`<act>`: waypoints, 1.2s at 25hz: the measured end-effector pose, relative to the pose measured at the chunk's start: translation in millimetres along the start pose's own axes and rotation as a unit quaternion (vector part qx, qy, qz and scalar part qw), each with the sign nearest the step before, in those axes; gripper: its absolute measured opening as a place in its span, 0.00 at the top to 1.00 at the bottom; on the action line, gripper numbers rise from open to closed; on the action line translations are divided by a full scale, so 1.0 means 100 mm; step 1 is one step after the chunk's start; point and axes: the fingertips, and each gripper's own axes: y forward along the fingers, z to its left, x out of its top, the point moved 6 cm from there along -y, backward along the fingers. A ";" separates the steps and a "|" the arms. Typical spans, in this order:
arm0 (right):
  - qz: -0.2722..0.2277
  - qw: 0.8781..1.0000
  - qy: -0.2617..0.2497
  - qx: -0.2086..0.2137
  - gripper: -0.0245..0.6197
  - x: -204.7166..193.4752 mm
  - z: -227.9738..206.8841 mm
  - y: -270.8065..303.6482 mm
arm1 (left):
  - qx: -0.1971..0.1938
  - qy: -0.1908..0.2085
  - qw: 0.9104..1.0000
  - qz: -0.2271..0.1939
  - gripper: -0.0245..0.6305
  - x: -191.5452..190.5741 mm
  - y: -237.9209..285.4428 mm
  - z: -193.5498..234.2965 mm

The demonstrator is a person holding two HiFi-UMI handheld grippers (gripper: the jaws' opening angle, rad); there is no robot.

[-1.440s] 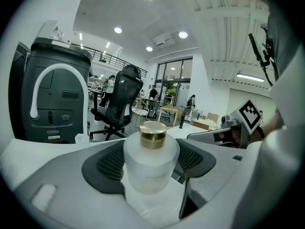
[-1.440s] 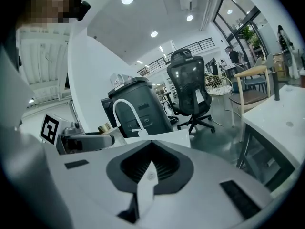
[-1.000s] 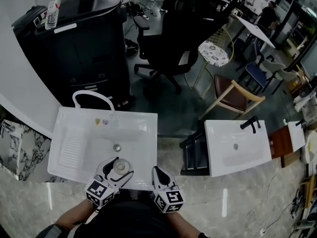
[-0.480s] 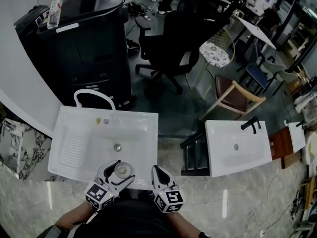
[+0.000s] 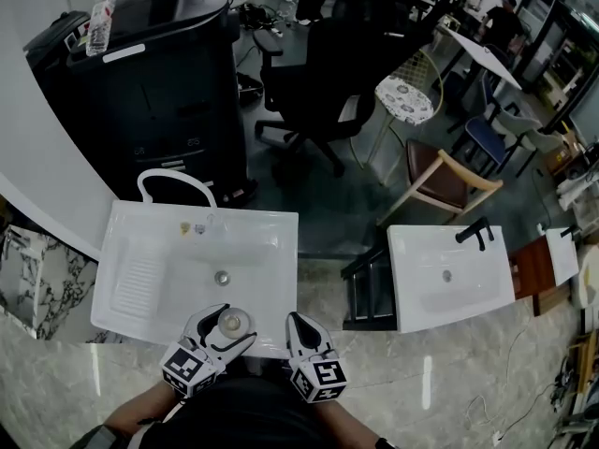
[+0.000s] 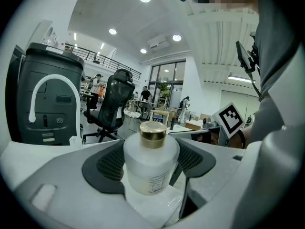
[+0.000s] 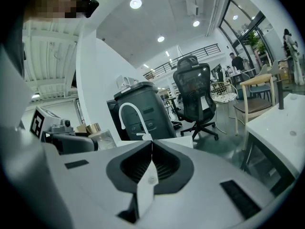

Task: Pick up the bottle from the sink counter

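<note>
Holds a gripper in each hand at the near edge of the white sink (image 5: 140, 241). Clamps the left gripper (image 5: 233, 323) round the bottle (image 6: 150, 163): frosted white, gold cap, upright, with the dark pads (image 6: 110, 163) pressed against both its sides. Bottle's place: at the sink's near rim, just on the near side of the drain (image 5: 222, 277), over the white surface; cannot tell whether resting there or lifted clear. Holds the right gripper (image 5: 299, 322) just right of the left one, apart from the bottle, fingers pressed together with nothing between them.

At the sink's far edge, a white arched faucet (image 5: 173, 183). Beyond it, a black bin (image 5: 159, 82) with a small spray bottle (image 5: 99, 21) on its far left corner. Farther right, a black office chair (image 5: 337, 73) and a wooden chair (image 5: 440, 183). Near right, well apart from both grippers, a second white sink (image 5: 449, 279) with a black faucet (image 5: 473, 234).
</note>
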 end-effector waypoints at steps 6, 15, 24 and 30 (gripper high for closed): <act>-0.002 1.000 0.000 0.004 0.95 0.03 0.00 0.03 | 0.001 0.002 1.000 0.002 0.45 0.02 0.03 0.00; 0.001 1.000 -0.002 0.006 0.95 0.02 -0.03 0.04 | -0.003 0.003 1.000 0.004 0.45 0.02 0.07 -0.01; 0.002 1.000 -0.006 0.008 0.95 0.05 -0.05 0.04 | -0.006 0.004 1.000 0.005 0.45 0.03 0.11 -0.01; 0.002 1.000 -0.003 0.008 0.95 0.03 -0.09 0.03 | -0.004 -0.005 1.000 0.006 0.45 0.01 0.15 -0.02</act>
